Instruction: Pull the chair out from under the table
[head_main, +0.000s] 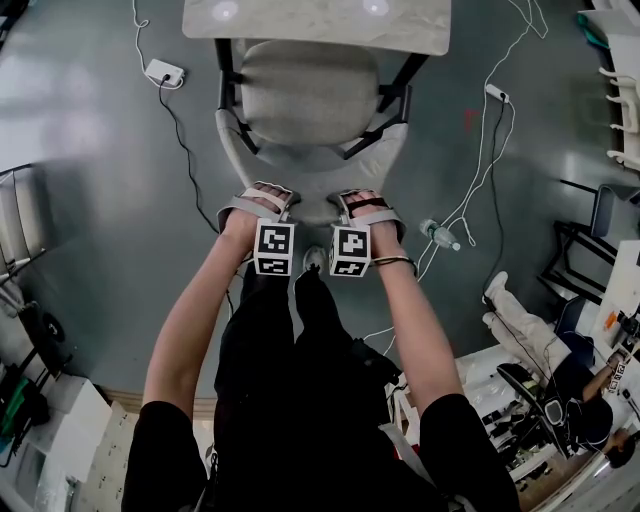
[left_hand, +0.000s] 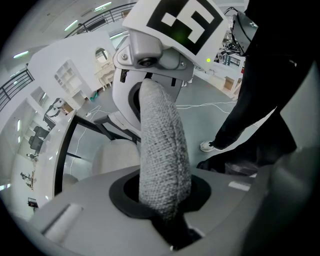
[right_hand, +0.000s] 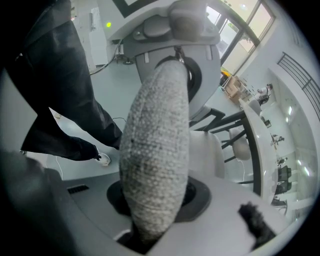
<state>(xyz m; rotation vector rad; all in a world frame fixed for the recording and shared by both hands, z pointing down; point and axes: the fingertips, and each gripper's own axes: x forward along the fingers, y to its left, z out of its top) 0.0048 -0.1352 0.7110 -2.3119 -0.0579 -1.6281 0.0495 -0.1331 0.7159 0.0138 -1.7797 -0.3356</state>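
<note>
Item 1. Left gripper: jaws drawn in narrow and clamped across the padded top edge of the backrest, fabric filling the gap between them; pointing steeply down so the grip sits over the rim

Item 2. Right gripper: same hold on the same edge, just beside the left; the woven padding runs straight through its jaws. Two grips side by side near the middle of the rim probably keep the pull straight and stop the chair swinging

Item 3. Chair: grey seat facing the table, its front part tucked under the tabletop, back towards the person; dark frame struts show at both sides. Judged partly out, more travel needed

Item 4. Table: pale top at the far edge of the head view, overlapping the seat front

Item 5. Floor: grey, with a white cable trailing at the right and a bottle lying close to the path of the chair, a possible snag
</note>
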